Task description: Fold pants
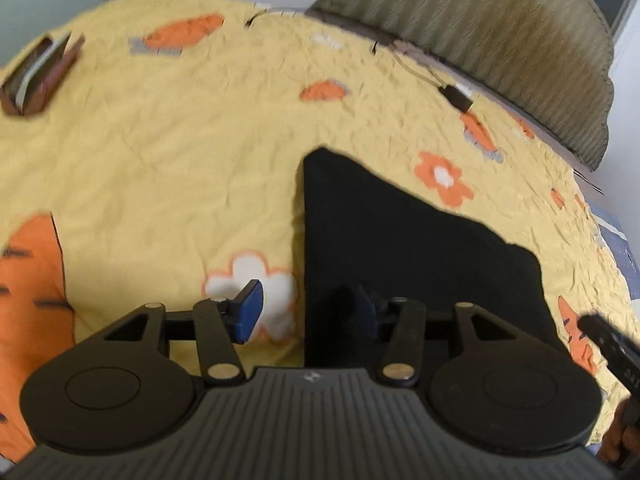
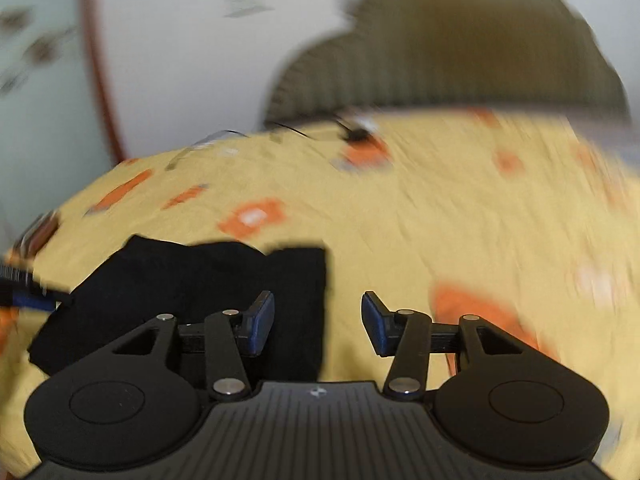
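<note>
The black pants (image 1: 400,248) lie folded into a compact dark shape on the yellow bedspread (image 1: 180,152). My left gripper (image 1: 310,314) is open and empty, over the pants' left edge, its right finger above the black cloth. In the right wrist view the pants (image 2: 192,292) lie at lower left. My right gripper (image 2: 318,322) is open and empty, over the pants' right edge. The right gripper's tip shows at the right edge of the left wrist view (image 1: 608,344). The left gripper shows at the left edge of the right wrist view (image 2: 28,290).
The bedspread (image 2: 440,220) has orange and white flower patches. A ribbed olive headboard (image 1: 500,40) stands behind the bed. A brown case with a phone (image 1: 40,72) lies far left. A dark cable with an adapter (image 1: 456,96) lies near the headboard.
</note>
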`<state>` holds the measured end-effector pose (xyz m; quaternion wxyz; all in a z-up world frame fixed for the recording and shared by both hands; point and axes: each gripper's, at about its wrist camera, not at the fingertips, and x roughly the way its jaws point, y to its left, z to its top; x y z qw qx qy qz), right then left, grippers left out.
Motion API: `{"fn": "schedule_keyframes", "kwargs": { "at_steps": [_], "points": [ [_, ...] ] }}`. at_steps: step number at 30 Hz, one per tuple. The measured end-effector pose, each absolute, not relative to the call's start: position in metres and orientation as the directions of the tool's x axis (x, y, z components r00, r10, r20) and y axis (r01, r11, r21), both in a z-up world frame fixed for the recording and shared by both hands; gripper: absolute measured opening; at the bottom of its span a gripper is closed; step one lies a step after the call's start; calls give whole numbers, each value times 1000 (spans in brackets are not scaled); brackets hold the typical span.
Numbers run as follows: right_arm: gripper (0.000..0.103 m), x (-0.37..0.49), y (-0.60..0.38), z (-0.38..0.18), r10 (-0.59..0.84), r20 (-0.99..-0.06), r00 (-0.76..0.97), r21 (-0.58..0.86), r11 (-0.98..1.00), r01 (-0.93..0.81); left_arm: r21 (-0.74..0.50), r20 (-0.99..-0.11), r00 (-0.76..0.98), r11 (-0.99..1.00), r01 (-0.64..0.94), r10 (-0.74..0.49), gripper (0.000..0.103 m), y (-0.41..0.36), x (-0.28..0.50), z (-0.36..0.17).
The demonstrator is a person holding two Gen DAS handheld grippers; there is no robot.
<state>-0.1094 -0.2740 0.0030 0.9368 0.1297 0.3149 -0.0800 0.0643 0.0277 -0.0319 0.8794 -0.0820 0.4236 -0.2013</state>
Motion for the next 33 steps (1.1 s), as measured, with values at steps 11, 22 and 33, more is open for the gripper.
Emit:
{"fn": "schedule_keyframes", "kwargs": {
  "at_steps": [11,22,33],
  "points": [
    [17,28,-262,-49,17,-754,657,129,984,124,6,-749,589,885,465,-304,75,-58,49,-39],
    [17,-65,-243,-38,17,-705,709,56,998,31,48,-740,605,873,485,-295,82,-37,34,-60],
    [19,-98,-220,-18,-44,-665,746,39,995,93,58,-731,626,888,456,-274,82,-38,27,-50]
  ]
}}
